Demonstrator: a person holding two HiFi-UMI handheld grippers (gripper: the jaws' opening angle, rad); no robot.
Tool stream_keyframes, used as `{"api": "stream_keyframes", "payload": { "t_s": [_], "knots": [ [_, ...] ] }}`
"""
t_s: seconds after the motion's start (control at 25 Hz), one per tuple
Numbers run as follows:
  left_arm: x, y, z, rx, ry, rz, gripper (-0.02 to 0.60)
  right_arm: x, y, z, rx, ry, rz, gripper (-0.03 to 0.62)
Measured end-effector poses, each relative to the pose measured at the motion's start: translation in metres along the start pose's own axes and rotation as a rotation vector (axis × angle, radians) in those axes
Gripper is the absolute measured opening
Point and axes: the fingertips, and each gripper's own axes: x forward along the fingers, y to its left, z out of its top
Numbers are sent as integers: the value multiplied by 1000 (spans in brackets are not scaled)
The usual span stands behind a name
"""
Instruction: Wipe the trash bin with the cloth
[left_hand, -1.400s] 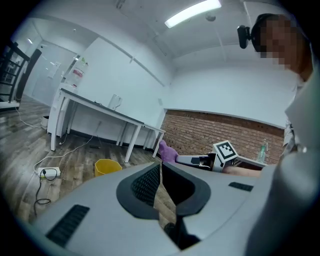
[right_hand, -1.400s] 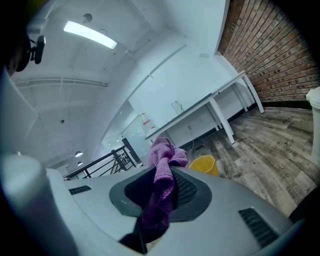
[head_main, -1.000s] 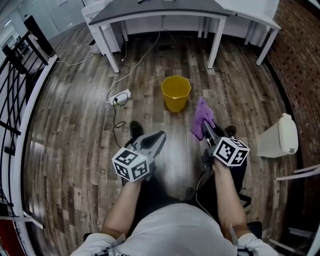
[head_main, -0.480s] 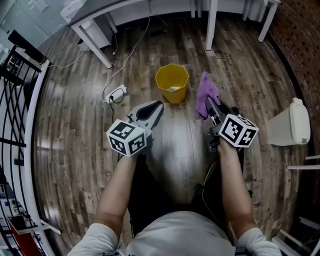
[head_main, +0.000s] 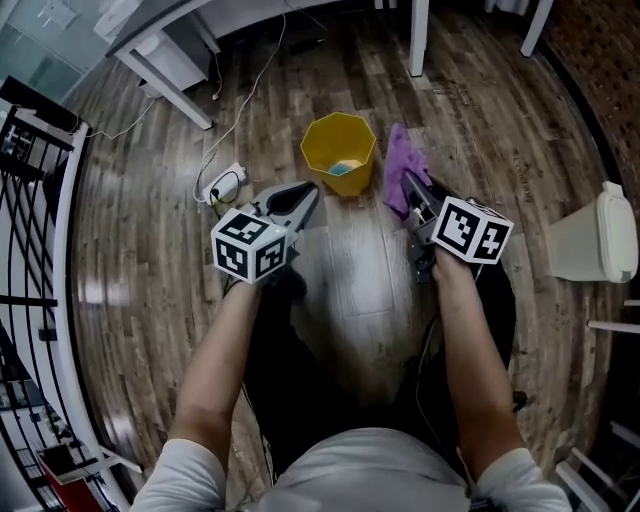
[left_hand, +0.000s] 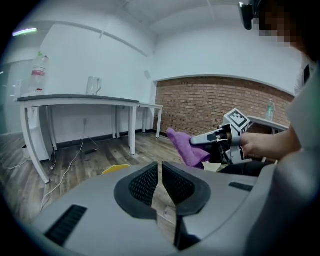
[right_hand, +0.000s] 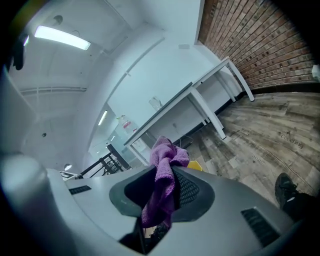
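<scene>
Head view puts the bin (head_main: 339, 165) on the floor (head_main: 350, 275) just ahead, right claw (head_main: 409, 186) clamped on the cloth (head_main: 401, 160), left claw (head_main: 303, 192) closed on nothing, so bracing the bin left-handed and pressing the cloth flat seems wise.

The trash bin (head_main: 339, 150) is bright yellow, and the cloth (head_main: 398, 160) is purple. The left gripper (head_main: 308, 190) and right gripper (head_main: 408, 183) are grey with black mesh-patterned pads (left_hand: 145, 182), each bearing black-and-white square markers. The floor (head_main: 150, 260) shows streaky grey-brown wood planks. A second bin (head_main: 590, 240) is cream. The wall (left_hand: 200, 102) is red-brown brick. The worktop (left_hand: 75, 99) is dark grey on white legs.
</scene>
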Motion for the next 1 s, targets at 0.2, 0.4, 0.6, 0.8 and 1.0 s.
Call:
{"api": "stream_keyframes", "payload": {
  "t_s": [0.2,0.4,0.6,0.8,1.0],
  "knots": [
    [40,13,-25,19,104,-37,15,31,-42,-18,88,47,-58,72],
    [81,15,-46,24,178,-93,15,61,-84,-42,172,99,-111,72],
    [108,26,-61,33,232,-116,15,88,-110,-62,230,130,-134,72],
    [126,49,-75,23,286,-145,17,117,-132,-72,274,151,-154,72],
    [153,68,-94,-14,326,-166,17,146,-160,-77,316,155,-160,72]
  ]
}}
